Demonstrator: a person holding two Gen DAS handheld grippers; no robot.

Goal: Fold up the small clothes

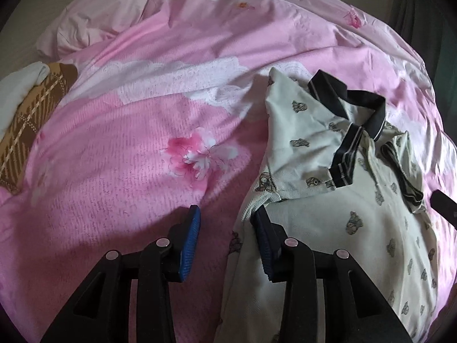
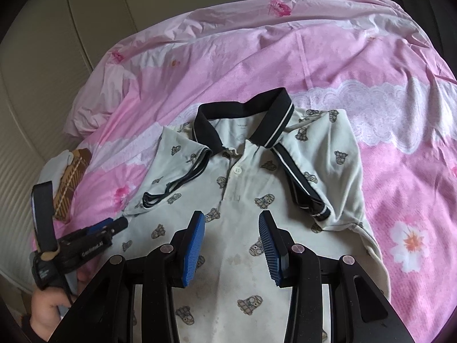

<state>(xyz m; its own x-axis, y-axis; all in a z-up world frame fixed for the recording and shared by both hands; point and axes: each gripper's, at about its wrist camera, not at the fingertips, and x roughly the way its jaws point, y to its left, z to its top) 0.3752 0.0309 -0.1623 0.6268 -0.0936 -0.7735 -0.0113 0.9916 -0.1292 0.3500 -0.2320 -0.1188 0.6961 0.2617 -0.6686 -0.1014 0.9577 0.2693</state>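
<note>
A pale polo shirt (image 2: 242,257) with a dark collar (image 2: 242,105) and a small cartoon print lies face up on the pink bedspread (image 2: 385,57). Both sleeves are folded in over the chest. My right gripper (image 2: 232,218) hovers open over the chest below the buttons, with nothing between its blue pads. My left gripper (image 1: 226,214) is open at the shirt's left edge (image 1: 257,197). Its right finger sits against the folded sleeve hem, and pink sheet shows in the gap. The right wrist view shows the left gripper (image 2: 117,224) held in a hand (image 2: 48,311).
A folded brown plaid cloth (image 1: 34,120) with a white piece on it lies at the bed's left edge. Bunched pale pink bedding (image 1: 94,23) is heaped at the far left. A cream wardrobe front (image 2: 42,57) stands beyond the bed. A flower print (image 1: 200,154) marks the sheet left of the shirt.
</note>
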